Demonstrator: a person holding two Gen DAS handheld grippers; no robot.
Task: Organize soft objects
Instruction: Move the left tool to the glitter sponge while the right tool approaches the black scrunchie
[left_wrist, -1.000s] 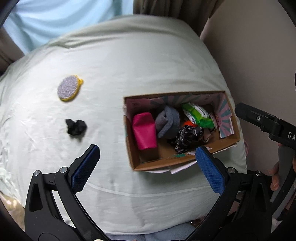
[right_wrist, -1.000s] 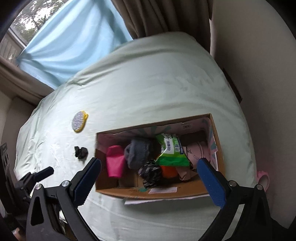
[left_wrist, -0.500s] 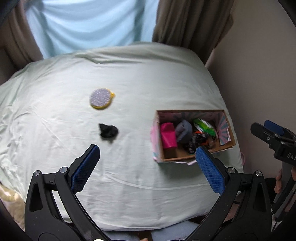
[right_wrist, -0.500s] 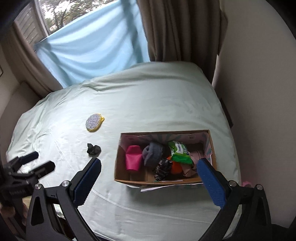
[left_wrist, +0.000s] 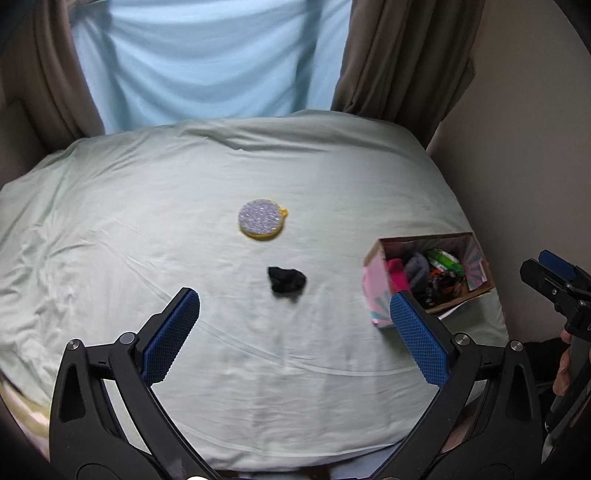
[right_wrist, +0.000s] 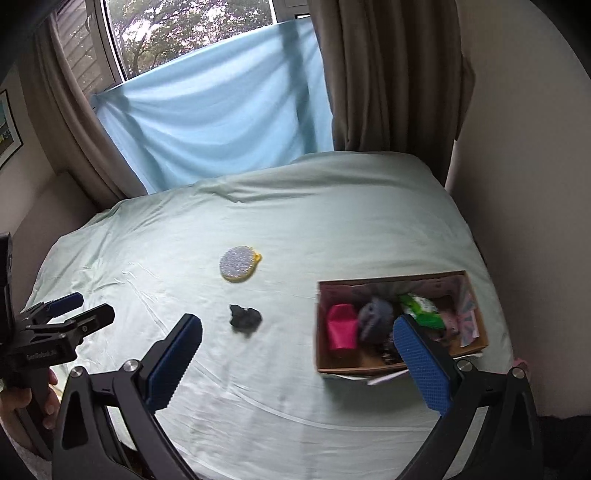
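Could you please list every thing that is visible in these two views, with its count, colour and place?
bed sheet: 1, pale green, covers the whole bed
round sponge: 1, grey top with yellow rim, middle of the bed
crumpled cloth: 1, black, on the sheet nearer than the sponge
cardboard box: 1, brown outside, pink patterned lining, right side of the bed
pink item: 1, bright pink, left end of the box
grey sock: 1, grey, in the box beside the pink item
green packet: 1, green and white, in the box
blue cloth: 1, light blue, over the window
curtains: brown, beside the window
left tool: 1, black with blue pads, open, empty
right tool: 1, black with blue pads, open, empty
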